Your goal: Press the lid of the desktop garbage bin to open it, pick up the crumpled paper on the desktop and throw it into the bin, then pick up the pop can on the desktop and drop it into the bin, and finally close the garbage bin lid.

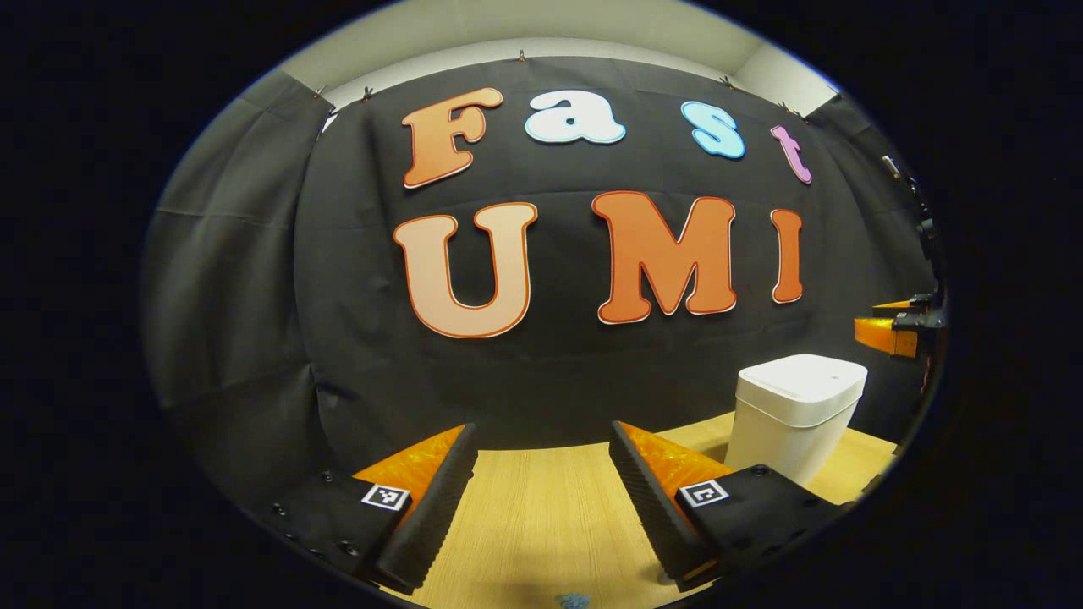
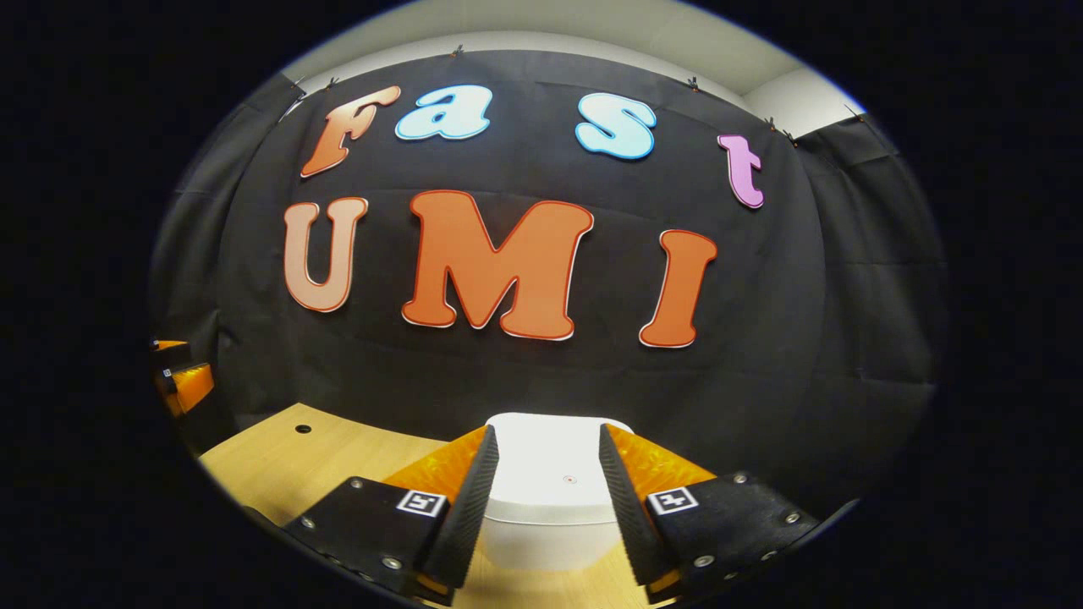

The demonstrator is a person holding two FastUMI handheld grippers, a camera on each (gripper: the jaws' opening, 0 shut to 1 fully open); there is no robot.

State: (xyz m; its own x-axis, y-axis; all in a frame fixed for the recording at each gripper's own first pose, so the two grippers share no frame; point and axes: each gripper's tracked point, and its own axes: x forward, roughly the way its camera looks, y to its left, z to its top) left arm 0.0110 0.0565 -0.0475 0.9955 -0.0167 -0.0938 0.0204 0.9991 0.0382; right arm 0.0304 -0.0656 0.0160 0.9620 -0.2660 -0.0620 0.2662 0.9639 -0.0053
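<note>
In the left gripper view, the left gripper hangs above a pale wooden table with its two fingers spread wide and nothing between them. Each finger carries a small square black-and-white marker. To the right stands a white bin with its lid down, resting on the table near the black cloth wall. The right gripper shows at the far right edge, above and just beyond the bin. A small blue speck lies on the table at the bottom edge.
</note>
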